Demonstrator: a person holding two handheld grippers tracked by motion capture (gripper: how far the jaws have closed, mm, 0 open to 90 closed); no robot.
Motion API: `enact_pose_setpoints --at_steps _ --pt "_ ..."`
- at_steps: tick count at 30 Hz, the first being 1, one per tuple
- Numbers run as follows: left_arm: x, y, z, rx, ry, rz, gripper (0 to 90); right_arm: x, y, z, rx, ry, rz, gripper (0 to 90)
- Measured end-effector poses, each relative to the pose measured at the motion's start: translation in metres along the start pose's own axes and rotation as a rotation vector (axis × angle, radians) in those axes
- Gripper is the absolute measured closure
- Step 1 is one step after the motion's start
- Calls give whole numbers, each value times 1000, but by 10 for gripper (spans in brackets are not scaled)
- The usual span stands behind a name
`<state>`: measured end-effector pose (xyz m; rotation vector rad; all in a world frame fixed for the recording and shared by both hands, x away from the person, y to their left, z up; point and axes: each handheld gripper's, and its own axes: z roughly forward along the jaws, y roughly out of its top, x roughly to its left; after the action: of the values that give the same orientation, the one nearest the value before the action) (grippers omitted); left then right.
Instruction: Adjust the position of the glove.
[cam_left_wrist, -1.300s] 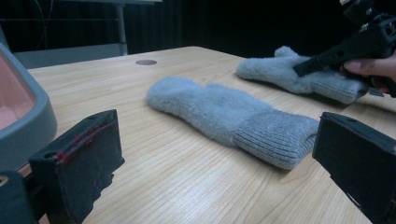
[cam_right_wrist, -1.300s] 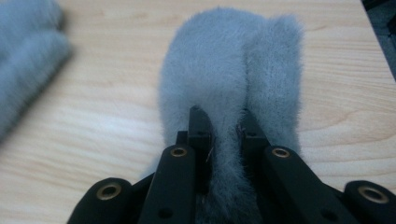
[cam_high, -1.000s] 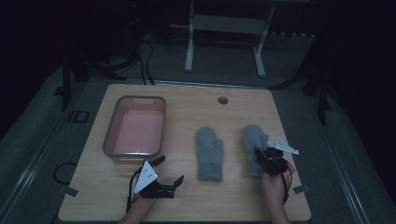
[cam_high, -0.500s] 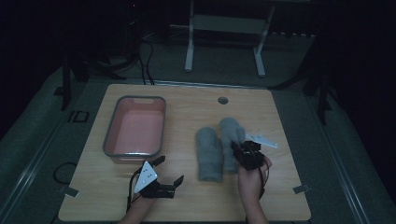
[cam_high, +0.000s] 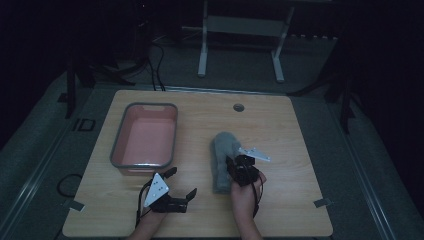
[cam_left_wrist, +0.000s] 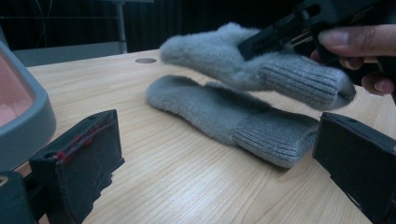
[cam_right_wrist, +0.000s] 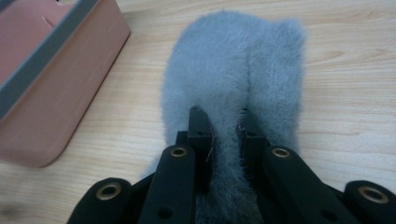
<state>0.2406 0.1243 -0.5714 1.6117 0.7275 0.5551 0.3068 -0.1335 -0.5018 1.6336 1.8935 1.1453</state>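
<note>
Showing two grey mittens (cam_left_wrist: 243, 116), right gripper (cam_right_wrist: 224, 126) pinching one, left gripper (cam_high: 181, 191) wide, one pink tray (cam_high: 120, 150).

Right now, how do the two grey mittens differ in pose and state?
The held mitten is lifted off the table, clamped in the right gripper; the lying mitten rests flat on the table, ungripped. The held mitten hangs over the lying mitten, partly covering it in the high view. Both are grey and fuzzy with ribbed cuffs.

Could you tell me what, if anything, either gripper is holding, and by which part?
The right gripper pinches the fuzzy middle of one grey mitten, above the other mitten. The left gripper is open, holding nothing.
</note>
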Motion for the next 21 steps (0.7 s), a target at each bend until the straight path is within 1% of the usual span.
enact_pose_setpoints --at_steps 2,5,7,9,10,11,13,16,19,21 --pt "0 0 0 1 2 0 17 3 -3 2 6 10 7 800" --pt "0 0 0 0 3 -5 18 8 -6 10 22 11 -12 800" --pt "0 0 0 0 3 -6 17 11 -8 16 35 0 -24 799" --pt "0 0 0 0 4 -6 18 10 -11 21 47 -14 -40 796" --pt "0 0 0 1 4 -7 17 8 -13 22 52 -19 -33 796" --pt "1 0 0 2 4 -9 18 7 -14 23 57 -11 -26 792" --pt "1 0 0 2 5 -11 18 7 -14 26 75 -9 -36 782" --pt "0 0 0 3 5 -9 18 10 -16 28 82 4 -50 745" --pt "0 0 0 3 4 -5 18 9 -16 29 84 12 -48 722" --pt "0 0 0 3 4 -5 17 8 -16 28 86 26 -33 698"
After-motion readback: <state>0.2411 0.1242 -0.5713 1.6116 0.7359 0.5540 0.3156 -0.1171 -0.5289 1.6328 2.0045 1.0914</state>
